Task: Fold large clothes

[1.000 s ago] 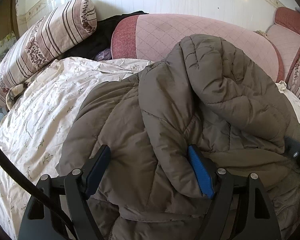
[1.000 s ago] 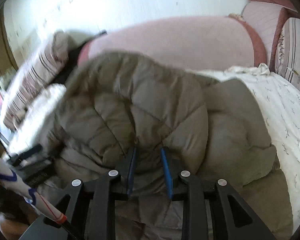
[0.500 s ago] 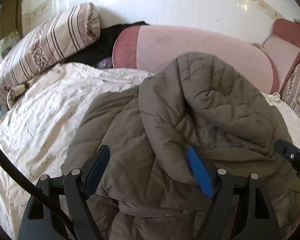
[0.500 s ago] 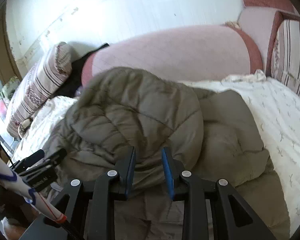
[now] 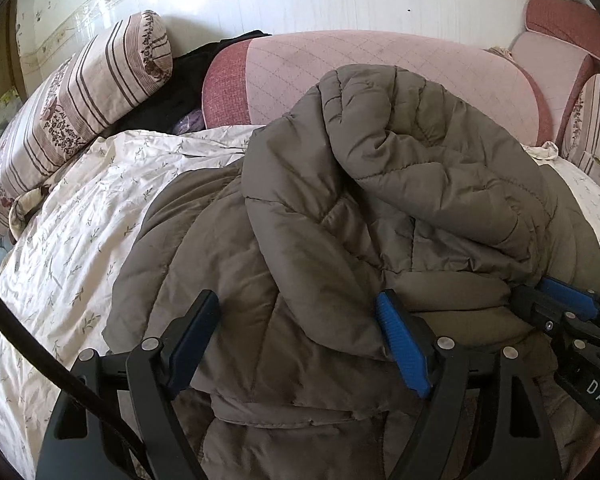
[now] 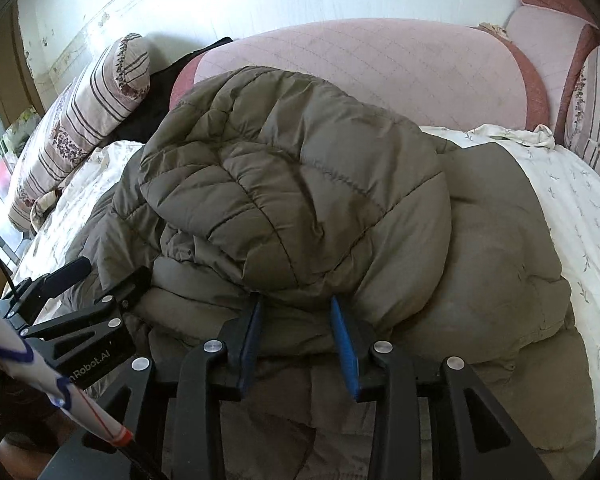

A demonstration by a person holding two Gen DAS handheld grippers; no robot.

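An olive-brown quilted puffer jacket (image 5: pixel 380 208) lies bunched on the bed, its upper part folded over into a thick mound (image 6: pixel 300 184). My left gripper (image 5: pixel 296 298) stands wide open over the jacket's near left part, with a fold of fabric lying between its fingers. My right gripper (image 6: pixel 296 300) sits at the near edge of the mound. Its jaws are opening, and jacket fabric lies loose between them. Each gripper also shows in the other's view: the right gripper (image 5: pixel 560 308) at the right edge, the left gripper (image 6: pixel 100 280) at the left.
A white floral sheet (image 5: pixel 80 232) covers the bed. A pink padded headboard (image 5: pixel 372 68) runs along the back under a white wall. A striped pillow (image 5: pixel 80 100) leans at the back left beside dark clothing (image 5: pixel 180 92). Another striped cushion (image 6: pixel 592 112) stands at the right.
The folded-over part of the jacket has come down and settled on the bed. My right gripper's jaws have spread apart. The right gripper has come further into the left wrist view.
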